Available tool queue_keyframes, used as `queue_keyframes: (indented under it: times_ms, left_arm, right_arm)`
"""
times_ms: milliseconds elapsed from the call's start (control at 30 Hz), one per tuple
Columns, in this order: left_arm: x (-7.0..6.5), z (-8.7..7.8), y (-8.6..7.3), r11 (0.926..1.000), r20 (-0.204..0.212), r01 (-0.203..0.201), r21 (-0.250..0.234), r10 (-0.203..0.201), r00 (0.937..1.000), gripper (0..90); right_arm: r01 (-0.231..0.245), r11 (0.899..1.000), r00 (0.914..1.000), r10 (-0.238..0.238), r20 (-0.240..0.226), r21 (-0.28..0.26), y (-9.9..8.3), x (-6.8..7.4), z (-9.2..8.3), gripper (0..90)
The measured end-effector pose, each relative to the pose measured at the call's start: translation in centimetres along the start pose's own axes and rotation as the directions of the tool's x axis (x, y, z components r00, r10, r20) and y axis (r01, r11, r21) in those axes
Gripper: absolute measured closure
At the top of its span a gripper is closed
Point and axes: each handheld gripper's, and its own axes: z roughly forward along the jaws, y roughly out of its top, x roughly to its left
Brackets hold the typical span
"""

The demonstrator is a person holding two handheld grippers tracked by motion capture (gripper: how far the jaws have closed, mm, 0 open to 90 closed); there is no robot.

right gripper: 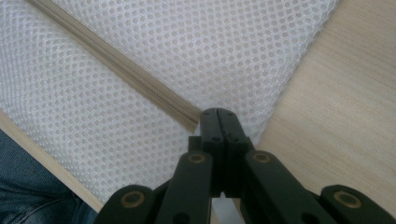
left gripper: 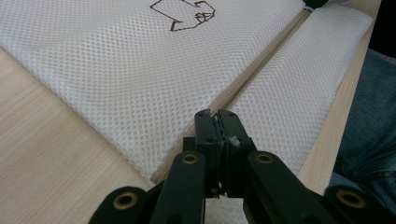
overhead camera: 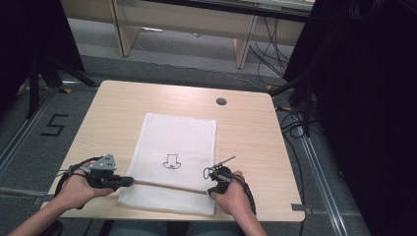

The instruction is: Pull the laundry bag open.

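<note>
We see the white mesh bag lying flat on the surface, its zipper running between our hands. The left gripper has its jaws clenched on the zipper pull; the right gripper pinches the zipper's far end.

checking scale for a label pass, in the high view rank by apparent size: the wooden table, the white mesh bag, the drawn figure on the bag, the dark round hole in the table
1. Light wooden table
2. White mesh laundry bag with a beige zip
3. Dark outlined figure printed on the bag
4. Dark round hole in the tabletop, smaller than the figure, though it lies farther from the camera, so that last gap is less sure.
</note>
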Motion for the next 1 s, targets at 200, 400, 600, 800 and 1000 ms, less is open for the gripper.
queue_keyframes:
  times_ms: [200,400,600,800,1000]
  left_arm:
    - [0.15,-0.16,-0.1,1.0,-0.007,0.004,0.005,-0.004,1.0,87.4]
    - [0.41,-0.56,-0.35,0.9998,-0.016,0.017,0.007,-0.017,0.9997,87.4]
    - [0.51,-0.64,-0.46,0.9996,-0.035,0.021,0.018,-0.02,0.9992,87.4]
    - [0.74,-0.9,-0.59,0.9994,-0.046,0.027,0.019,-0.026,0.9986,87.5]
    - [0.91,-0.97,-0.65,0.9995,-0.046,0.026,0.018,-0.025,0.9986,87.4]
  right_arm:
    - [-0.001,1.0,1.0,0.001,-0.001,0.0,0.0,0.0,0.0,90.0]
    - [0.0,1.0,1.0,0.0,-0.001,0.002,0.01,-0.02,-0.01,90.0]
    - [0.0,1.0,1.0,0.0,0.0,0.001,0.0,0.0,-0.01,90.0]
    - [0.002,1.0,1.0,-0.002,-0.004,0.004,0.03,-0.03,0.01,90.0]
    - [0.011,1.0,0.9999,-0.011,-0.004,0.005,0.06,-0.09,0.05,90.0]
